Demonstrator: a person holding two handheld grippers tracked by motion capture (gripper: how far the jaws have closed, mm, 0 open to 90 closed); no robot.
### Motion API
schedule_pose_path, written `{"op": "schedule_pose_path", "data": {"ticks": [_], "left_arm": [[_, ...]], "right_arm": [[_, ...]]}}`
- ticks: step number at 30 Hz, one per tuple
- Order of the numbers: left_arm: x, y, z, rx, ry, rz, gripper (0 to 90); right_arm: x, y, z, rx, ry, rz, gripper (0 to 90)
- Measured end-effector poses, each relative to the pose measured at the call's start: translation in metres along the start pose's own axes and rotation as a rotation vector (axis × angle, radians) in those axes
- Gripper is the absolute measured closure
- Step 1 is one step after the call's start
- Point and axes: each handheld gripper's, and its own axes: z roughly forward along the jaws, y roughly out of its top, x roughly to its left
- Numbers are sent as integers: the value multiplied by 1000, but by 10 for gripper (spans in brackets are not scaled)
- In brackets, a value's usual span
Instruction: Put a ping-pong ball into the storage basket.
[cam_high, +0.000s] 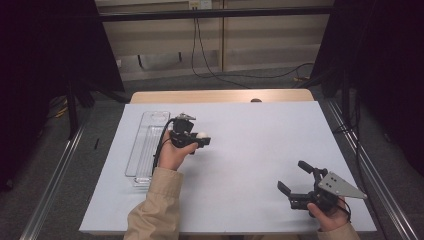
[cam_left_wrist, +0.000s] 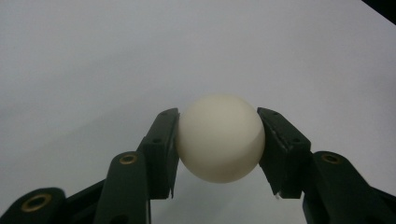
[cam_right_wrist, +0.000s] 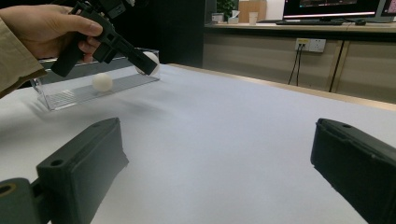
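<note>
A white ball (cam_left_wrist: 219, 137) sits squeezed between the two black pads of my left gripper (cam_left_wrist: 218, 154), held above the white table sheet. From above, the left gripper (cam_high: 200, 137) points right with the ball (cam_high: 202, 135) at its tip, just right of a clear plastic tray (cam_high: 145, 150). The right gripper view shows this ball (cam_right_wrist: 152, 59) up beside the tray (cam_right_wrist: 65, 97), and a second white ball (cam_right_wrist: 102, 81) lying inside the tray. My right gripper (cam_high: 292, 176) rests at the near right of the table with its jaws wide apart and nothing between them (cam_right_wrist: 215, 154).
A white sheet (cam_high: 250, 150) covers the table, with a strip of wood (cam_high: 220, 96) showing at the far edge. Metal rails (cam_high: 55, 170) run along both sides. Cables (cam_high: 210, 70) hang behind the table, and dark curtains stand to the left and right.
</note>
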Motion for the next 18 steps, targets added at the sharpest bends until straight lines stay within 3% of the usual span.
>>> {"op": "schedule_pose_path", "data": {"ticks": [18], "left_arm": [[7,0,-8,-1,13,-15,512]], "right_arm": [[0,0,0,0,1,0,22]]}}
